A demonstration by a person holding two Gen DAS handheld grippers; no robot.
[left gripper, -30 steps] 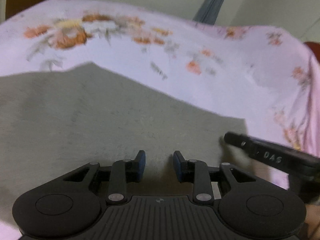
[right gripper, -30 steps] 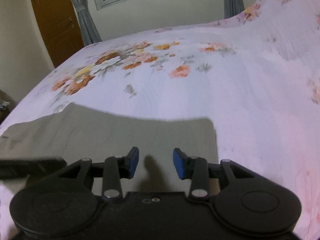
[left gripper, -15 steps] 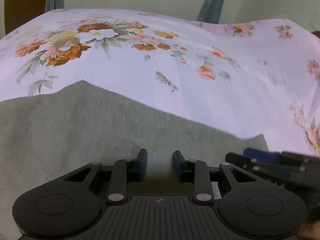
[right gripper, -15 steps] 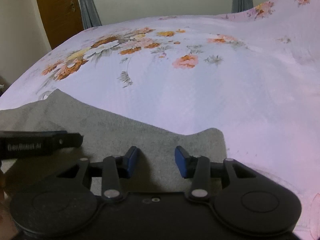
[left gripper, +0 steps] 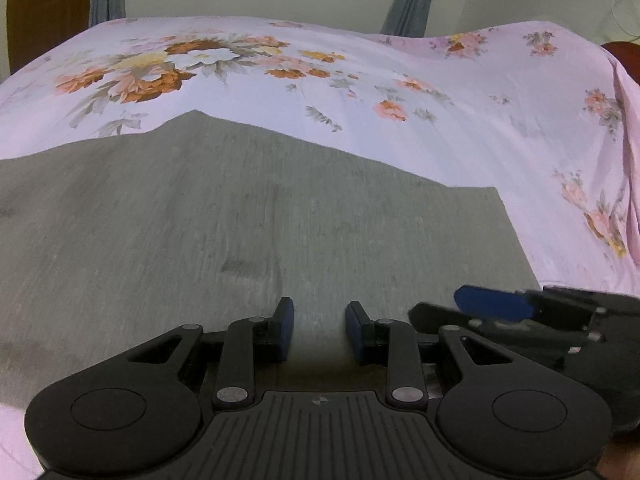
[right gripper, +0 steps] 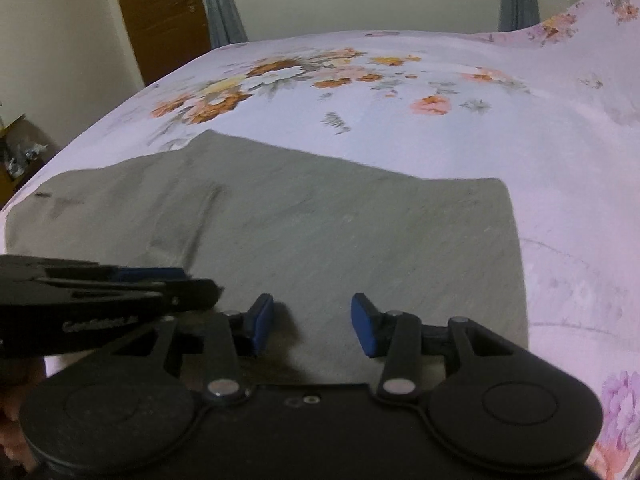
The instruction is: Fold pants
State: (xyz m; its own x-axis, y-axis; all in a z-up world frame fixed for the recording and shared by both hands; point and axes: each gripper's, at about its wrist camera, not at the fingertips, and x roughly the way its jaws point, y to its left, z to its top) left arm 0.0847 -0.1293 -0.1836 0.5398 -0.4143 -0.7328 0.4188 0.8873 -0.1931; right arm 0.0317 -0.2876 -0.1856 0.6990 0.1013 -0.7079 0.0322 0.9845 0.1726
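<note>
Floral pink bedsheet (left gripper: pixel 460 140) covers the bed under you, with curtains (right gripper: pixel 222 12), a brown door (right gripper: pixel 160 12) and a pale wall behind. Your grey pants (left gripper: pixel 260 220) lie flat on it, near edge right below both tools. Since a second ago more of the cloth has come into view and both tools sit closer together over it. Your right gripper (right gripper: pixel 312 328) has just been opening its fingers, nothing between them; your left gripper (left gripper: pixel 320 330) has its fingers narrowly apart, empty too. You look ready for the next fold.
</note>
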